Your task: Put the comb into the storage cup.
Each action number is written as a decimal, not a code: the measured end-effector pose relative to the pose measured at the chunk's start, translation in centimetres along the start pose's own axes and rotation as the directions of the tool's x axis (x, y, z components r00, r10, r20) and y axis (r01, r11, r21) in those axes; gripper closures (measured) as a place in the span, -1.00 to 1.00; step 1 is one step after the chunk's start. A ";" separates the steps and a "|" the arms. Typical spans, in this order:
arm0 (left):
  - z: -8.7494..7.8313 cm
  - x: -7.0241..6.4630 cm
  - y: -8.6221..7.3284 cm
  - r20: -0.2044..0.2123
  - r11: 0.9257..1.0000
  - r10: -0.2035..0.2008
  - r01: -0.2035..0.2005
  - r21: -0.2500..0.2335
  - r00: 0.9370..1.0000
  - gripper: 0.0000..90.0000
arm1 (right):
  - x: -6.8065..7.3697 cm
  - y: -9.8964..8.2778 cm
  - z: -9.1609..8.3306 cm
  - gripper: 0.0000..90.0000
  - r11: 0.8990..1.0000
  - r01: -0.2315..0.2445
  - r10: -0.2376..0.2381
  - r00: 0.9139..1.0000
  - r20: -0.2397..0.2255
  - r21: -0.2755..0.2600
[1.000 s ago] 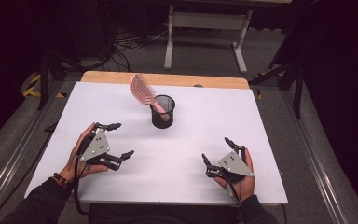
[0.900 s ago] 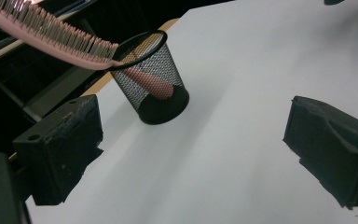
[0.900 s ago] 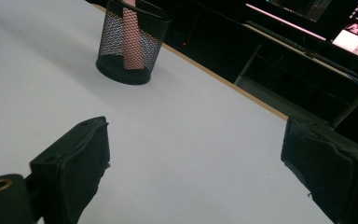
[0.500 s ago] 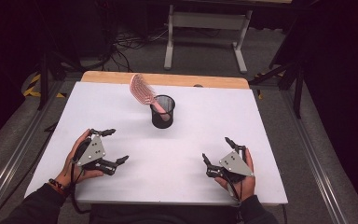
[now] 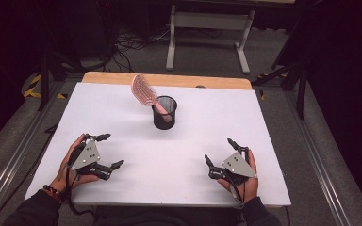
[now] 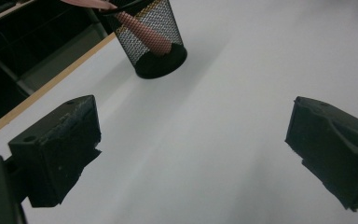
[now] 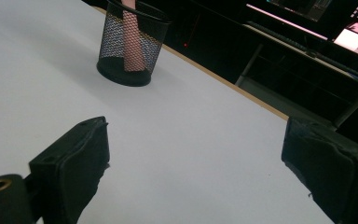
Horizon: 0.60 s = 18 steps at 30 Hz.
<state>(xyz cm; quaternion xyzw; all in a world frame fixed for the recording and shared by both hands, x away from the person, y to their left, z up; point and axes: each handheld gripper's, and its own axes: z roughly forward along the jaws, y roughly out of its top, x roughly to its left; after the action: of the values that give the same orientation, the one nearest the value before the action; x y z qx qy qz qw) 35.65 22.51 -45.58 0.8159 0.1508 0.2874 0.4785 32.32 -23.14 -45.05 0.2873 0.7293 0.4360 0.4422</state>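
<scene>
Left hand-held gripper (image 5: 109,150) nearer table edge.

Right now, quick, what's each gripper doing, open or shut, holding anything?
Left gripper: open, holding nothing.
Right gripper: open, holding nothing.

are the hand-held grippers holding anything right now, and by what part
Nothing is held. The left hand-held gripper and right hand-held gripper are both open over the bare white table; the pink hairbrush stands handle-down in the mesh cup.
</scene>
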 end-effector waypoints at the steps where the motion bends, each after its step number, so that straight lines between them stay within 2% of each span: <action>1: -0.1 0.1 -0.1 0.003 1.000 -0.012 0.012 -0.002 1.000 -0.92 | 0.0 0.0 0.0 -0.82 1.000 -0.003 0.003 1.000 0.001 0.001; 6: -0.4 0.2 -1.0 -0.001 0.999 -0.033 0.033 0.016 0.999 -0.92 | -0.1 0.0 0.0 -0.82 1.000 -0.011 0.011 1.000 0.000 -0.007; 10: -1.0 0.0 -2.1 -0.025 0.997 -0.067 0.068 0.028 0.997 -0.90 | -0.1 0.0 0.1 -0.82 1.000 -0.009 0.009 1.000 -0.006 -0.002; 13: -1.6 0.2 -2.7 -0.019 0.993 -0.117 0.118 0.016 0.993 -0.90 | -0.2 0.0 0.0 -0.82 1.000 -0.003 0.003 1.000 -0.004 -0.008; 18: -2.1 0.3 -3.0 -0.035 0.991 -0.136 0.137 0.006 0.990 -0.90 | 0.0 -0.1 0.0 -0.82 1.000 0.006 -0.006 1.000 -0.005 -0.002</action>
<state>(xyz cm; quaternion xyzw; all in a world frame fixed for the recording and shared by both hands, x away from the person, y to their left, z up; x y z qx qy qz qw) 34.74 25.62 -47.31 0.8007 0.2157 0.2673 0.4908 32.35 -23.20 -45.08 0.2835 0.7308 0.4360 0.4421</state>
